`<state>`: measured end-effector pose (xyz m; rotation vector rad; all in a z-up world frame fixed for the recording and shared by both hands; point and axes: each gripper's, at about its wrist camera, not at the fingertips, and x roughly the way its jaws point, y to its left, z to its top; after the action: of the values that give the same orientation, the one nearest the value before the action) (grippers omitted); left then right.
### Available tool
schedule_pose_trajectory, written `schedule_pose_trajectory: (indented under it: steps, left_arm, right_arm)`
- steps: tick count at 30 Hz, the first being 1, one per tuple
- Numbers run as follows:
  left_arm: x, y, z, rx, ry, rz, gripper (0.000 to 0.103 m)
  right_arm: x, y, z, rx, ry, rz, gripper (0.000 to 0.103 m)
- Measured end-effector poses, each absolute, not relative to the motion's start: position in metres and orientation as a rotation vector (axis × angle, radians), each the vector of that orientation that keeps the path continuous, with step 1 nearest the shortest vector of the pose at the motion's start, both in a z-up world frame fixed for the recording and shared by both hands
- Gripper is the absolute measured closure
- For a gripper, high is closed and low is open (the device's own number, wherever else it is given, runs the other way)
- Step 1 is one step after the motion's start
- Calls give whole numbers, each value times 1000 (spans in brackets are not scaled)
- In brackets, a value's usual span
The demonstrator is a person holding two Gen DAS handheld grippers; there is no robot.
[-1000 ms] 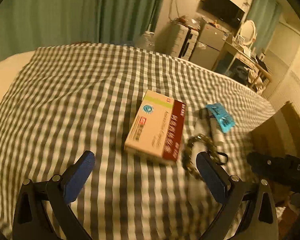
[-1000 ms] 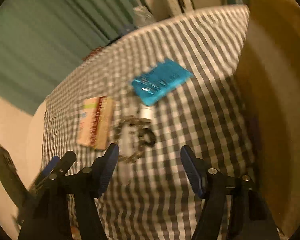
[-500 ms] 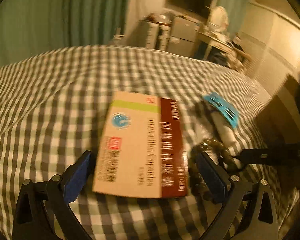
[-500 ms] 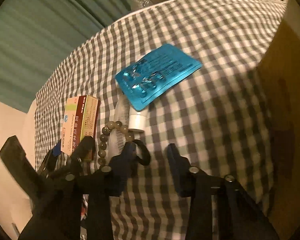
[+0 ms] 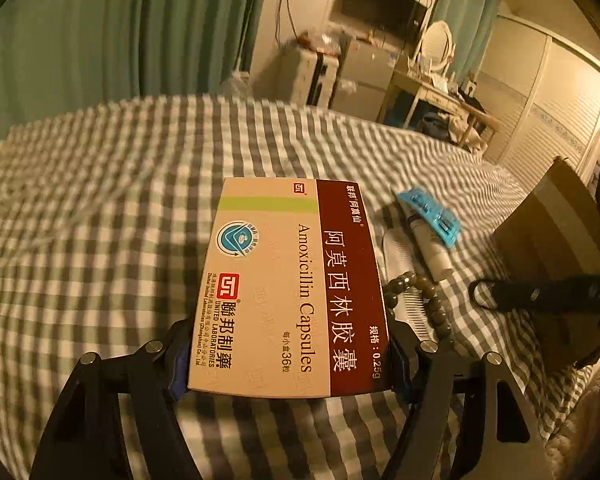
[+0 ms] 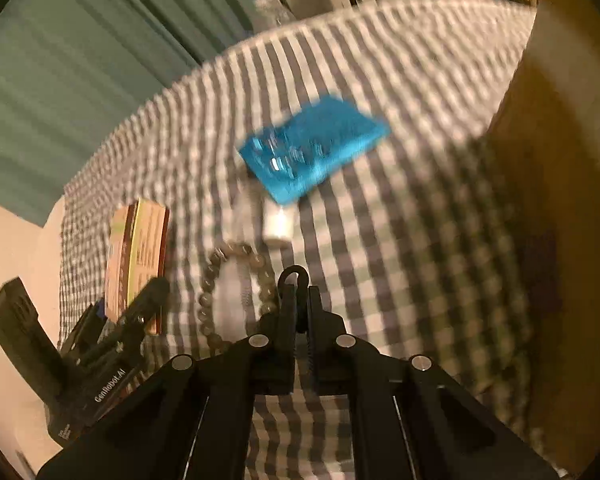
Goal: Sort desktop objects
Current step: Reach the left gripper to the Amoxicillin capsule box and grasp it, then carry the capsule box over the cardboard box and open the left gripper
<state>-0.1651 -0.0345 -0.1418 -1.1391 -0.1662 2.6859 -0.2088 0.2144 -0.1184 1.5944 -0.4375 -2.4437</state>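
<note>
My left gripper point(image 5: 286, 354) is shut on the near end of a tan and maroon amoxicillin box point(image 5: 288, 280) lying on the checked cloth point(image 5: 100, 240). The box also shows in the right wrist view point(image 6: 136, 256). My right gripper point(image 6: 300, 292) is shut on a black hair tie point(image 6: 294, 272) next to a bead bracelet point(image 6: 236, 280), which lies over a clear comb point(image 6: 230, 308). Beyond them lie a white tube point(image 6: 278, 228) and a blue blister pack point(image 6: 312, 148). From the left wrist view the right gripper point(image 5: 484, 292) reaches in from the right beside the bracelet point(image 5: 420, 300).
A brown cardboard box point(image 5: 560, 248) stands at the right edge of the cloth, also in the right wrist view point(image 6: 560, 200). Green curtains point(image 5: 120, 40) hang behind. A fridge, a television and a cluttered desk point(image 5: 432, 92) stand at the back of the room.
My left gripper moved forward around the medicine box and closed on it. My right gripper moved in to the hair tie and closed on it.
</note>
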Motion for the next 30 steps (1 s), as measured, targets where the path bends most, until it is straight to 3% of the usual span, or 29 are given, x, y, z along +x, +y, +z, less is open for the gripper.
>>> schedule_pose_trajectory:
  steps: [3, 8, 13, 23, 30]
  left_arm:
    - [-150, -41, -128, -1090, -163, 2740, 28]
    - [-114, -53, -105, -1236, -174, 2795, 28]
    - [-67, -50, -32, -1166, -431, 2751, 28]
    - [-16, 95, 117, -962, -124, 2717, 28]
    - [-31, 216, 148, -949, -124, 2638, 28]
  right_arm:
    - [-198, 218, -100, 1516, -436, -2452, 99]
    - [-171, 228, -72, 1499, -430, -2416, 99]
    - [-119, 249, -20, 1383, -442, -2460, 99]
    - [-62, 332, 123, 1208, -439, -2545, 99]
    - [-58, 402, 180, 1192, -187, -2650, 98]
